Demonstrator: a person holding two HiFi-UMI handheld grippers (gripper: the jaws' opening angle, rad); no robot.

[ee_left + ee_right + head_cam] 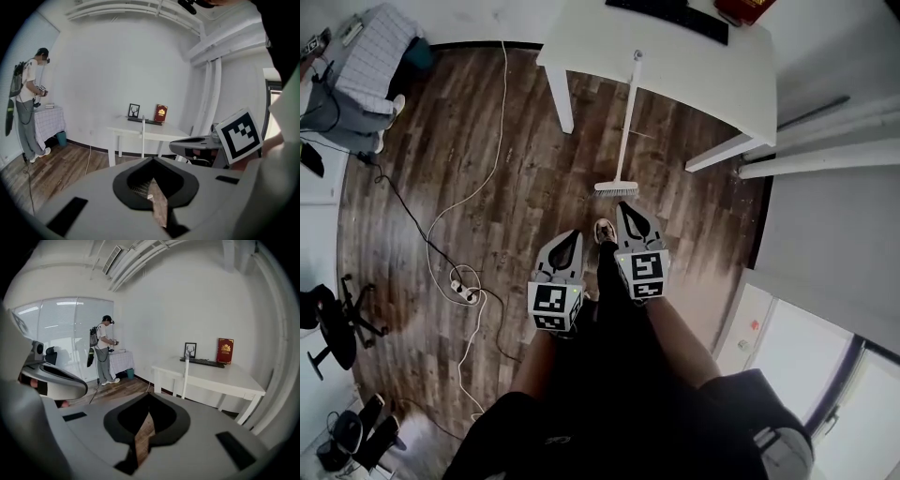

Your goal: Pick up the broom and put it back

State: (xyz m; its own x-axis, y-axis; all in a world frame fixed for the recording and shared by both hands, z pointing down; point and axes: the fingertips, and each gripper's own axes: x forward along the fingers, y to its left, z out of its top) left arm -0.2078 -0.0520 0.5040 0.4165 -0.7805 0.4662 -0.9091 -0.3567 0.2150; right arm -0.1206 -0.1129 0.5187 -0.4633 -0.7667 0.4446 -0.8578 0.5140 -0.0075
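Broom (627, 122) leans against white table (675, 67) edge.

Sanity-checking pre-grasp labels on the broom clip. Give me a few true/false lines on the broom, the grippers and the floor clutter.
1. The broom stands leaning on the white table, bristles on the floor. True.
2. The right gripper is shut on the broom handle. False: its jaws are together on nothing, and the broom stands ahead of it, apart.
3. The left gripper holds nothing. True.
4. The white cable is wound round the broom. False: in the head view it runs across the floor to the broom's left, clear of it.
5. The red book lies on the floor. False: it stands on the table.
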